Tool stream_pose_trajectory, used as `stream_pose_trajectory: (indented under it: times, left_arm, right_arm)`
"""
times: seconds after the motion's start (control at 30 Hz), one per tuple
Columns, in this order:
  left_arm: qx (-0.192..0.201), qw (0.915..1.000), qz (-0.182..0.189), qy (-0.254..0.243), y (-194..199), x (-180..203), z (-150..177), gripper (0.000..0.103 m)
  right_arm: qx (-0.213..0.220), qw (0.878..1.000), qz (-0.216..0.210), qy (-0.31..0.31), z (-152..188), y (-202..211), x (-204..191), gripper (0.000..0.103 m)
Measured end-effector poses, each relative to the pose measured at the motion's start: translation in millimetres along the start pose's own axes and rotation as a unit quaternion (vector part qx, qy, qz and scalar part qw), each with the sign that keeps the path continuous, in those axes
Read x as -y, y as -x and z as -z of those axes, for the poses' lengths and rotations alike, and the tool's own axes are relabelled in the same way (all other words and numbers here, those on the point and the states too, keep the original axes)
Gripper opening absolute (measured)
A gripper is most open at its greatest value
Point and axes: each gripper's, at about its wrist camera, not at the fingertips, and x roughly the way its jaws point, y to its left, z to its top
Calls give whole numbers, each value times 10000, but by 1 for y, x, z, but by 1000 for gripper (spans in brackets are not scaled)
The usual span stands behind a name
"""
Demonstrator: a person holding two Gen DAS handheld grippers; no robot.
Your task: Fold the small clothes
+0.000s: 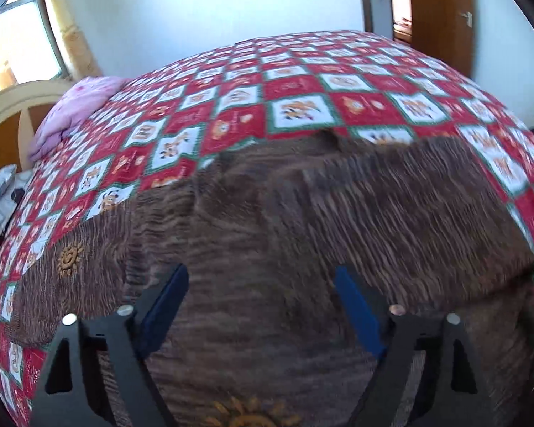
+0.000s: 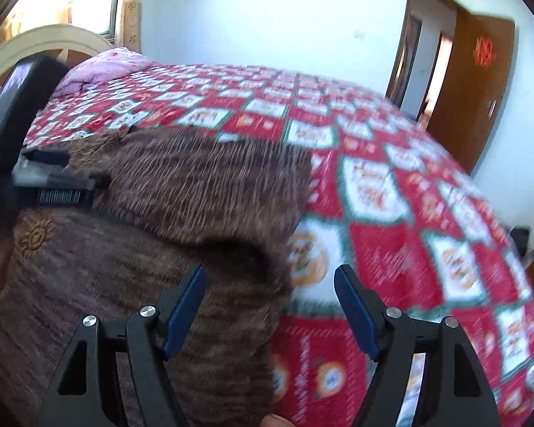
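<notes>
A brown striped knit garment with small gold sun motifs lies on the red checkered bedspread. It also shows in the right wrist view, with one part folded over. My left gripper is open and empty, hovering over the middle of the garment. My right gripper is open and empty above the garment's right edge, where it meets the bedspread. The left gripper shows at the left of the right wrist view, over the garment.
A pink pillow lies at the bed's far left by the cream headboard. A window is at the left. A wooden door stands open at the far right. Both views are motion-blurred.
</notes>
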Motion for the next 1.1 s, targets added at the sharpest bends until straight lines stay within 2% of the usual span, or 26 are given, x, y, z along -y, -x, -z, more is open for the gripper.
stream_pose_trajectory:
  times: [0.03, 0.07, 0.13, 0.17, 0.2, 0.23, 0.3, 0.4, 0.53, 0.57, 0.6, 0.67, 0.7, 0.73, 0.77, 0.8, 0.83, 0.9, 0.93, 0.97, 1.03, 1.1]
  left_arm:
    - [-43, 10000, 21, -35, -3, 1, 2, 68]
    - [-93, 9999, 61, -15, -4, 1, 3, 61]
    - [-175, 9989, 380, 212, -7, -3, 4, 48]
    - [-186, 9982, 473, 317, -7, -4, 3, 46]
    - [-203, 9973, 592, 389, -7, -3, 3, 37]
    - [-220, 9963, 723, 416, -7, -2, 4, 22]
    - [-184, 9954, 851, 405, -5, 1, 5, 10]
    - [-61, 9967, 767, 247, 2, 6, 9, 8]
    - [-74, 9971, 718, 230, -1, 1, 15, 9]
    - [-55, 9969, 743, 243, 0, -1, 17, 10]
    - [-35, 9969, 742, 265, 3, -3, 19, 15]
    - [2, 9968, 728, 338, 10, -9, 24, 16]
    - [12, 9967, 717, 371, 13, -12, 27, 26]
    - [68, 9970, 651, 417, 17, -16, 30, 48]
    - [146, 9973, 563, 454, 20, -18, 32, 59]
    - [211, 9975, 480, 474, 21, -20, 34, 74]
    - [275, 9978, 377, 481, 22, -22, 35, 77]
    - [231, 9979, 335, 505, 20, -24, 35, 77]
    - [198, 9975, 377, 559, 20, -26, 35, 77]
    - [177, 9972, 392, 611, 20, -28, 36, 77]
    - [187, 9969, 377, 662, 22, -33, 39, 77]
    - [224, 9966, 373, 705, 27, -42, 46, 77]
  right_arm:
    - [-20, 10000, 51, 60, -3, -3, 0, 69]
    - [-128, 9996, 178, 193, -7, -12, -2, 67]
    - [-286, 9988, 180, 359, -9, -26, -4, 49]
    - [-378, 9984, 72, 409, -8, -34, -5, 45]
    - [-415, 9984, 13, 391, -6, -36, -5, 33]
    - [-459, 9983, -50, 356, -3, -38, -5, 21]
    - [-471, 9981, -139, 364, 3, -34, -5, 17]
    - [-430, 9961, -184, 752, 12, -24, -10, 16]
    - [-452, 9949, -458, 777, 15, -15, -2, 16]
    - [-449, 9951, -584, 661, 13, -14, 4, 16]
    - [-417, 9956, -652, 520, 11, -12, 9, 16]
    - [-199, 9976, -660, 74, 1, -5, 24, 22]
    - [-98, 9974, -696, -183, -7, -3, 30, 37]
    - [-17, 9956, -813, -466, -15, -2, 34, 48]
    - [3, 9921, -1019, -726, -24, -4, 36, 48]
    - [-49, 9888, -1226, -848, -32, -10, 34, 48]
    - [-127, 9870, -1341, -877, -38, -17, 29, 48]
    - [-444, 9872, -1316, -779, -45, -38, 15, 46]
    - [-585, 9865, -1304, -797, -43, -45, 13, 30]
    - [-826, 9850, -1224, -894, -38, -54, 13, 22]
    - [-1042, 9830, -1171, -955, -20, -59, 14, 18]
    - [-819, 9877, -1104, -745, -1, -50, 10, 17]
